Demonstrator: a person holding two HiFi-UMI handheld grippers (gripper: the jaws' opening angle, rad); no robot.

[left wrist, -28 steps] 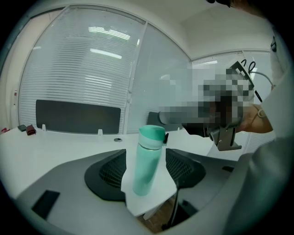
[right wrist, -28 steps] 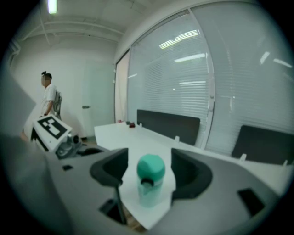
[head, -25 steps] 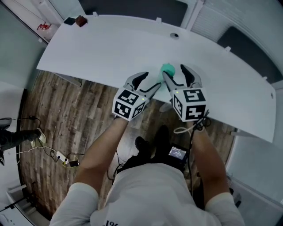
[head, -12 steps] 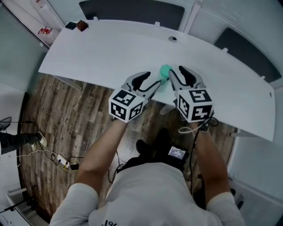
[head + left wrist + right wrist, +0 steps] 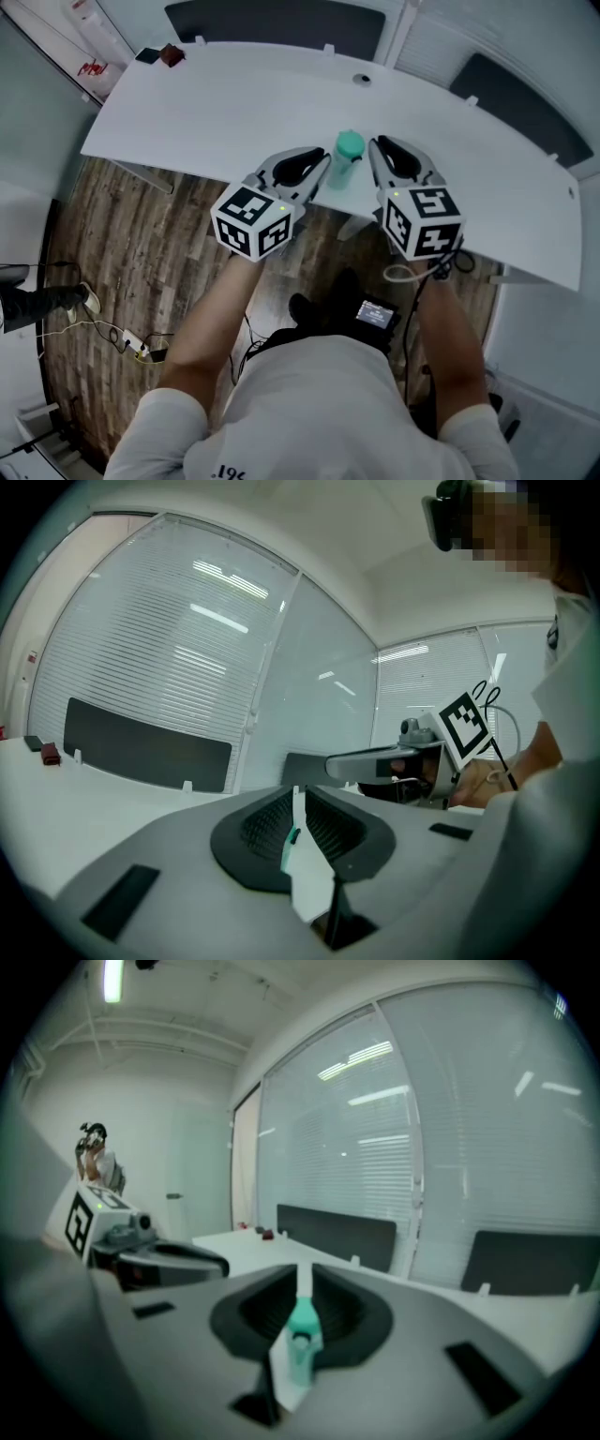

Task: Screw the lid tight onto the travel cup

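Note:
The travel cup (image 5: 343, 174), clear with a green lid (image 5: 350, 143), stands upright near the white table's (image 5: 225, 103) front edge. My left gripper (image 5: 323, 161) points at it from the left and my right gripper (image 5: 375, 146) from the right; neither touches it. Both pairs of jaws are closing and are down to a narrow slit with nothing between them. In the left gripper view, a green sliver of the cup (image 5: 292, 836) shows beyond my left gripper (image 5: 295, 794). In the right gripper view, the cup (image 5: 300, 1340) shows beyond my right gripper (image 5: 303, 1274).
A small dark red object (image 5: 171, 54) lies at the table's far left corner, and a cable hole (image 5: 362, 79) sits at the back. Dark panels stand behind the table. Below the front edge is wood floor with a power strip (image 5: 141, 345).
Both grippers' jaws have gone from wide open to almost shut. The grippers have drawn slightly apart, and the cup now stands in plain view between them.

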